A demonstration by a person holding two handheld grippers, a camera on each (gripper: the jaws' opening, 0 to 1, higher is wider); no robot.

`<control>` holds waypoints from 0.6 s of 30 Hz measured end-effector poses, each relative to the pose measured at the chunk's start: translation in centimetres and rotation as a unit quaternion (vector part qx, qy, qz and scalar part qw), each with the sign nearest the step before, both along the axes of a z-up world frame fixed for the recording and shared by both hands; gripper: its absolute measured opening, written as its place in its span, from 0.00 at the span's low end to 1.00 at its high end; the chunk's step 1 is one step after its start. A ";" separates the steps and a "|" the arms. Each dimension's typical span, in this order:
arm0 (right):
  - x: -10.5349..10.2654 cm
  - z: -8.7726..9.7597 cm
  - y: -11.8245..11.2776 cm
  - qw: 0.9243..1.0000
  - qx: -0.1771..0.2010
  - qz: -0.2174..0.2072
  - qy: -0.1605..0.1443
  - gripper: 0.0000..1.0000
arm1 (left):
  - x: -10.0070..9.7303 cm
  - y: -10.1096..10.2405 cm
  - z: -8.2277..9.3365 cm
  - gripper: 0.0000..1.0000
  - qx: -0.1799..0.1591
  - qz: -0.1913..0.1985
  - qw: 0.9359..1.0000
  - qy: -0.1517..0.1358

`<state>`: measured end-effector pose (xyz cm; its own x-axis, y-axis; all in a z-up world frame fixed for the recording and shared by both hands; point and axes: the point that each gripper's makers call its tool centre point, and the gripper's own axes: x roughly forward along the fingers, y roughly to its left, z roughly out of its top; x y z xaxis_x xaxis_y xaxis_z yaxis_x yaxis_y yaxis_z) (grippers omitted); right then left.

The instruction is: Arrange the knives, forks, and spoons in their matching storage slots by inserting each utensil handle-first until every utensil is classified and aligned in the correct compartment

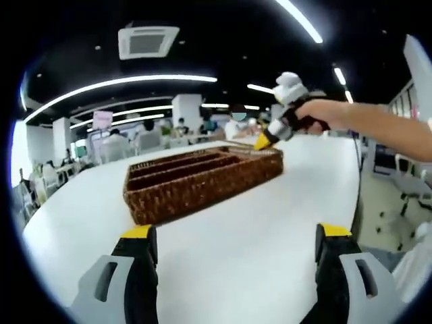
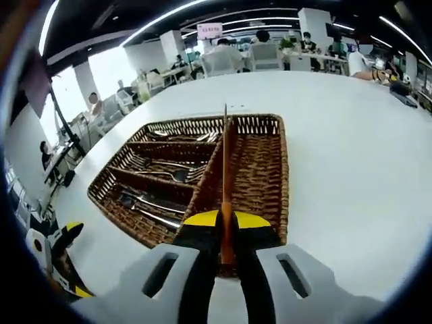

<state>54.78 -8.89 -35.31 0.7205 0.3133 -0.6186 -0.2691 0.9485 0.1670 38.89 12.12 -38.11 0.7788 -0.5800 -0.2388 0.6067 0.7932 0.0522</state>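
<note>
A brown wicker cutlery basket [image 1: 202, 177] stands on the white table [image 1: 256, 263]. My left gripper [image 1: 236, 233] hovers open in front of it, with nothing between its yellow-tipped fingers. My right gripper [image 2: 226, 220] is shut on a thin utensil [image 2: 225, 162] seen edge-on, which points out over the basket [image 2: 270, 202]. I cannot tell which kind of utensil it is. Forks and a spoon [image 2: 165, 173] lie in a middle slot. More cutlery [image 2: 145, 204] fills the nearest slot and the far one [image 2: 182, 135]. The long right-hand slot [image 2: 260, 165] looks bare. A hand holds the right gripper [image 1: 266, 140] at the basket's far corner.
The left gripper [image 2: 57, 260] shows low on the left in the right gripper view. The table runs wide and white around the basket, with its edge [image 1: 356, 202] to the right. People sit at desks [image 2: 263, 50] far behind.
</note>
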 end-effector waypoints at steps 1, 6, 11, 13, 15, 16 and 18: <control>-0.1 -0.2 0.0 1.000 0.000 -0.001 0.002 0.06 | 0.0 0.0 0.0 0.98 -0.001 -0.001 1.000 0.000; 0.9 -1.0 -0.5 1.000 -0.007 -0.008 0.014 0.06 | 0.0 0.2 0.0 0.98 -0.005 0.001 1.000 0.003; 0.4 -2.0 -0.8 0.999 -0.009 -0.025 0.025 0.06 | 0.1 0.3 -0.4 0.98 0.004 -0.001 1.000 0.003; 0.3 -2.3 -0.7 0.999 -0.002 -0.028 0.034 0.06 | 0.0 0.3 -0.6 0.97 0.002 -0.001 1.000 0.005; 0.2 -2.4 -0.7 0.999 -0.002 -0.028 0.036 0.06 | 0.0 0.4 -0.7 0.97 0.004 -0.001 1.000 0.007; 0.4 -2.7 -0.7 0.999 -0.004 -0.034 0.039 0.06 | 0.0 0.4 -0.8 0.97 0.005 -0.001 1.000 0.008; 0.4 -2.9 -0.7 0.998 -0.006 -0.041 0.051 0.06 | 0.1 0.5 -0.8 0.96 0.009 -0.001 1.000 0.008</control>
<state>55.17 -9.57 -38.25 0.6764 0.2474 -0.6938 -0.1718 0.9689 0.1780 38.94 12.63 -38.92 0.7735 -0.5771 -0.2619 0.6093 0.7909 0.0566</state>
